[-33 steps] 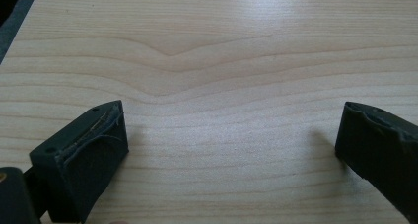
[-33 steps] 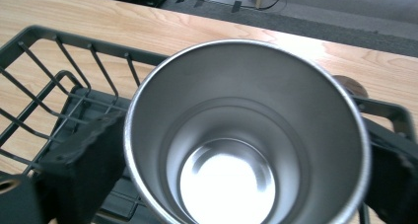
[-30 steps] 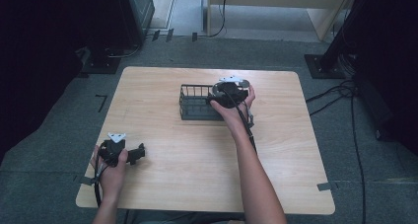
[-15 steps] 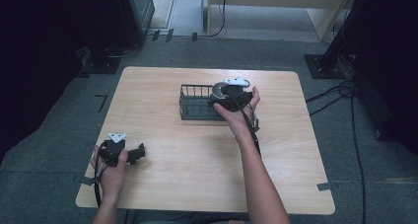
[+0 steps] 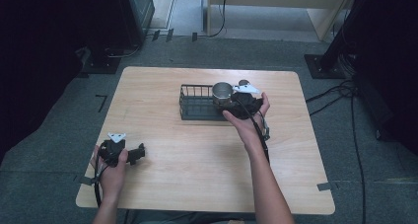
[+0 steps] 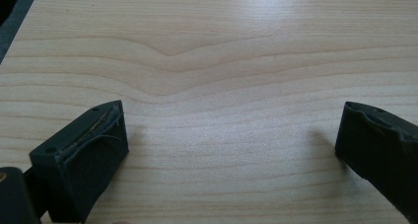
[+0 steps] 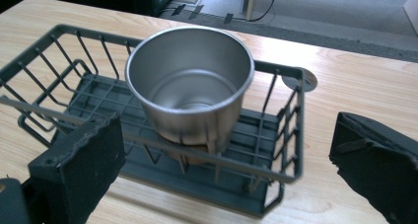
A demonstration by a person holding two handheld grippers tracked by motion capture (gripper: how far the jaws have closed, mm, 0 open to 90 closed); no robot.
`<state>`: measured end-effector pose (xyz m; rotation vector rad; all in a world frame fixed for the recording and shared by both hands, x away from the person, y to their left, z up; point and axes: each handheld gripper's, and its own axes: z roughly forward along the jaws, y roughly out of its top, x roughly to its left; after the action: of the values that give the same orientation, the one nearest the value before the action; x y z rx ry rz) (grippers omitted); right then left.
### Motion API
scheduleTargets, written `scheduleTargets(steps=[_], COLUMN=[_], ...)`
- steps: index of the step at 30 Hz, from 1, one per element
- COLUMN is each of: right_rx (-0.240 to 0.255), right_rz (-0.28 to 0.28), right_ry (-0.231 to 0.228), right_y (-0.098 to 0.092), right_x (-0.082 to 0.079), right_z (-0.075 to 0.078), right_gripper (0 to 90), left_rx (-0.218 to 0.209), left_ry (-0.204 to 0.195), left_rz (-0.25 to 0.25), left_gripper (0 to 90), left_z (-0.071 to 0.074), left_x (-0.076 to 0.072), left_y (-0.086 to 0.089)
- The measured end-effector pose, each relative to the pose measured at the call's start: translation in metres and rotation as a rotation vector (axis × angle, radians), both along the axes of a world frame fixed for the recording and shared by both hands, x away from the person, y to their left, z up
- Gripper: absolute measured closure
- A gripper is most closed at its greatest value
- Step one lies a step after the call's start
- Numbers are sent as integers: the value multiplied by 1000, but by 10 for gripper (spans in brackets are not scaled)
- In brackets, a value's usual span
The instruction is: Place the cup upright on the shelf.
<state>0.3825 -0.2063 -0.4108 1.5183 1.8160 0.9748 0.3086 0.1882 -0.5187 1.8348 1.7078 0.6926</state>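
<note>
A shiny steel cup [image 7: 190,88] stands upright inside the dark wire basket [image 7: 59,93] at its right end, on the pale wooden desk [image 5: 197,160]. The right gripper [image 5: 240,101] hovers just beside it, jaws spread wide and empty, probably lined up with the cup. The left gripper [image 5: 117,151] rests near the desk's front left corner, jaws likewise released, seemingly parked clear.

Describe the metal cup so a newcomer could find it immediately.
On the wooden table, look toward the far side for the dark wire basket. The metal cup stands upright at the basket's right end, just ahead of the open right gripper. It is the one shiny, silver, round thing there.
</note>
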Motion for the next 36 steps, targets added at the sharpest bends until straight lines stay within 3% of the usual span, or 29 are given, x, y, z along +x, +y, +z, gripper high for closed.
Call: scheduleTargets(steps=[24, 36], right_rx=[-3, -12], right_rz=[-24, -71], right_ry=[10, 35], right_y=[-39, -69], right_x=[-43, -70], right_z=[-19, -40], right_gripper=[0, 0], left_rx=[2, 2], left_ry=[1, 1], left_rz=[-2, -2], left_gripper=[0, 0], left_z=[0, 0], left_x=[0, 0], left_y=[0, 0])
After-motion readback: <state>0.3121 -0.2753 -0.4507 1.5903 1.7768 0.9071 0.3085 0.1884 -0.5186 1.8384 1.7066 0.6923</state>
